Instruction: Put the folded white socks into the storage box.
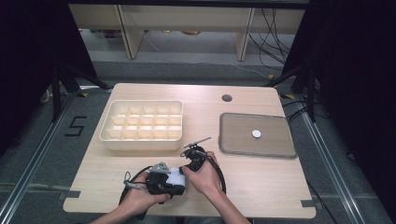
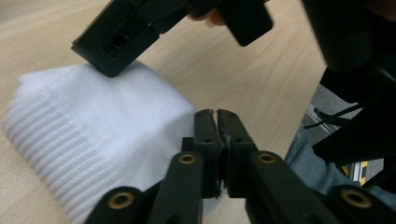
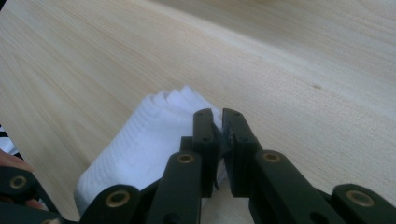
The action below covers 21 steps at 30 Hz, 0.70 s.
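Observation:
A folded white ribbed cloth [image 1: 176, 176] lies on the wooden table [image 1: 261, 182] near its front edge, between the two hands. My left gripper [image 1: 180, 188] comes at it from the left; in the left gripper view its jaws [image 2: 217, 115] stand together over the cloth [image 2: 93, 135], with only a thin slit between them. My right gripper [image 1: 188, 168] reaches the cloth from the far right; its jaws [image 3: 218, 114] are also together at the edge of the cloth [image 3: 140, 144]. No cloth shows between either pair of pads. A black block of the right gripper [image 2: 112, 46] rests on the cloth's far corner.
A cream tray [image 1: 106, 135] with several compartments stands at the back left. At the right lies a flat grey tray [image 1: 233, 140] holding a small white disc [image 1: 257, 133]. A round hole [image 1: 227, 98] is in the tabletop behind it.

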Each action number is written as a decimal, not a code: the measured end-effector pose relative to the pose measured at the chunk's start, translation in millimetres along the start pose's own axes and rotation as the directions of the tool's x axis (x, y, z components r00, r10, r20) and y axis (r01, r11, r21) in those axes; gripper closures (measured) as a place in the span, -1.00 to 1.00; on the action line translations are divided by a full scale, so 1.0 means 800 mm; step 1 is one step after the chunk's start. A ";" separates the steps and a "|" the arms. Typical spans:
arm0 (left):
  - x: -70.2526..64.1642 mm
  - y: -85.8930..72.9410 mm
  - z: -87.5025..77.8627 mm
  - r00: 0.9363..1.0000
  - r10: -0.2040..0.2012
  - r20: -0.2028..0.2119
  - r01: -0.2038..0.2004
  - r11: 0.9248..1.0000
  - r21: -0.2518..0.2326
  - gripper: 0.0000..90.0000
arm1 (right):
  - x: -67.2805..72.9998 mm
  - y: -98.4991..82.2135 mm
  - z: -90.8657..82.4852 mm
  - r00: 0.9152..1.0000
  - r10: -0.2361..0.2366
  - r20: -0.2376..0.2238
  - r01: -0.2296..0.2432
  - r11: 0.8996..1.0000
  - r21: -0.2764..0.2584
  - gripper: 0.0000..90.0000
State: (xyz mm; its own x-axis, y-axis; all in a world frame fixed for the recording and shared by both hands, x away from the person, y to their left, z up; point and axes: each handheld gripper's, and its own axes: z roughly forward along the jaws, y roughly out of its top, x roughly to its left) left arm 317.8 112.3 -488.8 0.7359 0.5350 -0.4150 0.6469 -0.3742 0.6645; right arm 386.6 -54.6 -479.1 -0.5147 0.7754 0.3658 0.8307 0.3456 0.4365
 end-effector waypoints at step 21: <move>0.034 0.012 -0.089 0.988 -0.033 -0.153 0.002 0.980 -0.201 -0.26 | -0.019 -0.019 -0.060 0.998 -0.044 0.048 0.052 0.979 -0.197 0.22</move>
State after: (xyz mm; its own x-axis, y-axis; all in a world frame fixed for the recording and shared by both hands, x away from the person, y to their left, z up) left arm 329.6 177.3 -449.6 0.6749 0.6565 -0.3369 0.5947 -0.2136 0.7751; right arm 371.2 -96.9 -452.0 -0.5397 0.7840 0.3067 0.7447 0.2747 0.6082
